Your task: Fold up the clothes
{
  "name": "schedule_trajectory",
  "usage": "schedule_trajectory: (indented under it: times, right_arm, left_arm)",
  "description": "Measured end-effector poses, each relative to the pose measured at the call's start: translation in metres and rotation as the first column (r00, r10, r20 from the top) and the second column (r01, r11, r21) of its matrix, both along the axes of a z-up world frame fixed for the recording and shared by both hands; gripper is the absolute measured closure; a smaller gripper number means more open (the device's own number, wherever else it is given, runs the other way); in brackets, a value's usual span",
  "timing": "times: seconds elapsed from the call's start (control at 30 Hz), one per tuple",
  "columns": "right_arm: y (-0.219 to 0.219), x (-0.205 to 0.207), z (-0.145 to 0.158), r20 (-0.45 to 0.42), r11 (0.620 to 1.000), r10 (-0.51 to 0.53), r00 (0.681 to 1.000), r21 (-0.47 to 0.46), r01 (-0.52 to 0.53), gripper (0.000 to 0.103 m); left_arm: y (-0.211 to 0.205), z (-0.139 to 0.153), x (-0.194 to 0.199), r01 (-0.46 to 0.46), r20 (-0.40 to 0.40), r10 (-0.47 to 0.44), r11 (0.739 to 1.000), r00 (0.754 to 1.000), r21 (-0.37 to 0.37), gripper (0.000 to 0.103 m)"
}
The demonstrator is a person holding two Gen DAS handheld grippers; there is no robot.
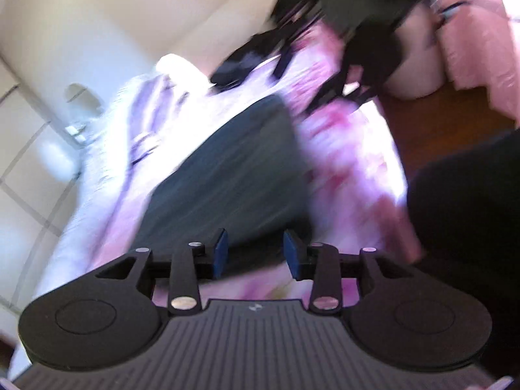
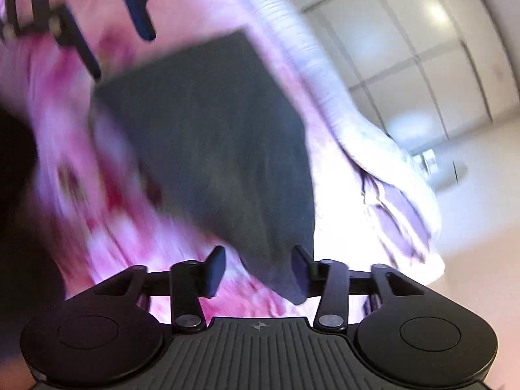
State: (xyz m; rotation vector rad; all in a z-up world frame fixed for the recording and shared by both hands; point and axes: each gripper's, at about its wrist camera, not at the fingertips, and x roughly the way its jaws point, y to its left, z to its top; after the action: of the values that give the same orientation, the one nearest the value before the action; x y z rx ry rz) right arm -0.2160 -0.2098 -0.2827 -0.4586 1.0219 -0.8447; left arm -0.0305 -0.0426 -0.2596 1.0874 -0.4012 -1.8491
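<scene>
A dark grey folded garment (image 1: 227, 175) (image 2: 214, 136) lies flat on a pink floral bedspread (image 1: 351, 175) (image 2: 81, 169). Both views are smeared by motion. My left gripper (image 1: 256, 253) is open, its blue pads (image 1: 221, 253) standing apart over the garment's near edge. My right gripper (image 2: 258, 273) is also open, and a corner of the garment sits in the gap close to the right finger without being pinched. Each gripper shows at the far side of the garment in the other's view: the right gripper (image 1: 279, 74) and the left gripper (image 2: 110, 32).
A white and lilac quilt (image 1: 136, 123) (image 2: 383, 169) is bunched along the bed's edge. Beyond it are a pale tiled floor (image 1: 29, 169) (image 2: 422, 65) and a cream wall. Pink bedding (image 1: 481, 32) and brown wood (image 1: 438, 123) sit at right, beside a person's dark clothing (image 1: 471, 211).
</scene>
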Motion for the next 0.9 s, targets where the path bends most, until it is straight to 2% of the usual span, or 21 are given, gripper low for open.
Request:
schedule_trajectory:
  times: [0.1,0.2,0.23,0.3,0.37,0.43,0.47,0.53,0.57,0.6,0.77,0.9]
  right_arm:
    - [0.012,0.024,0.018,0.096,0.999,-0.033,0.995,0.026,0.031,0.039]
    - [0.023,0.048,0.036,0.190,0.997,-0.068,0.980,0.055,0.059,0.038]
    - [0.025,0.057,0.033,0.173,0.996,-0.073,0.982,0.058,0.064,0.038]
    - [0.023,0.078,0.014,0.056,0.996,-0.071,0.996,0.053,0.068,0.038]
    - [0.021,0.100,-0.005,-0.061,0.996,-0.068,0.996,0.046,0.071,0.038]
    - [0.011,0.102,-0.019,-0.131,0.997,-0.072,0.989,0.023,0.075,0.039]
    - [0.009,0.099,-0.022,-0.154,0.997,-0.070,0.986,0.005,0.072,0.046]
    - [0.006,0.087,-0.024,-0.182,0.999,-0.035,0.983,-0.011,0.034,0.058]
    - [0.005,0.081,-0.023,-0.192,1.000,-0.017,0.981,-0.018,0.014,0.071]
    - [0.002,0.075,-0.017,-0.187,1.000,-0.002,0.982,-0.017,-0.002,0.074]
    - [-0.003,0.035,0.014,-0.182,1.000,0.007,0.983,-0.023,-0.011,0.076]
    - [0.005,-0.012,-0.003,-0.219,1.000,-0.023,0.976,0.014,0.026,0.075]
  left_arm:
    - [-0.014,-0.005,0.031,-0.066,0.077,0.068,0.998,0.995,-0.023,0.063]
    - [-0.027,-0.011,0.047,-0.084,0.136,0.090,0.995,0.987,-0.052,0.056]
    - [-0.031,-0.012,0.050,-0.081,0.153,0.089,0.995,0.984,-0.060,0.055]
    - [-0.036,-0.013,0.054,-0.075,0.171,0.086,0.994,0.981,-0.074,0.049]
    - [-0.040,-0.013,0.056,-0.063,0.170,0.078,0.994,0.982,-0.091,0.041]
    - [-0.042,-0.014,0.056,-0.053,0.160,0.069,0.993,0.985,-0.104,0.041]
    - [-0.043,-0.016,0.054,-0.048,0.155,0.065,0.993,0.986,-0.110,0.040]
    - [-0.046,-0.020,0.050,-0.038,0.152,0.057,0.992,0.987,-0.122,0.039]
    - [-0.046,-0.023,0.046,-0.031,0.161,0.052,0.991,0.986,-0.130,0.036]
    - [-0.046,-0.025,0.043,-0.016,0.174,0.041,0.990,0.984,-0.141,0.033]
    - [-0.045,-0.038,0.021,0.099,0.259,-0.044,0.975,0.965,-0.201,0.022]
    - [-0.055,-0.054,0.000,0.169,0.323,-0.096,0.964,0.941,-0.203,0.019]
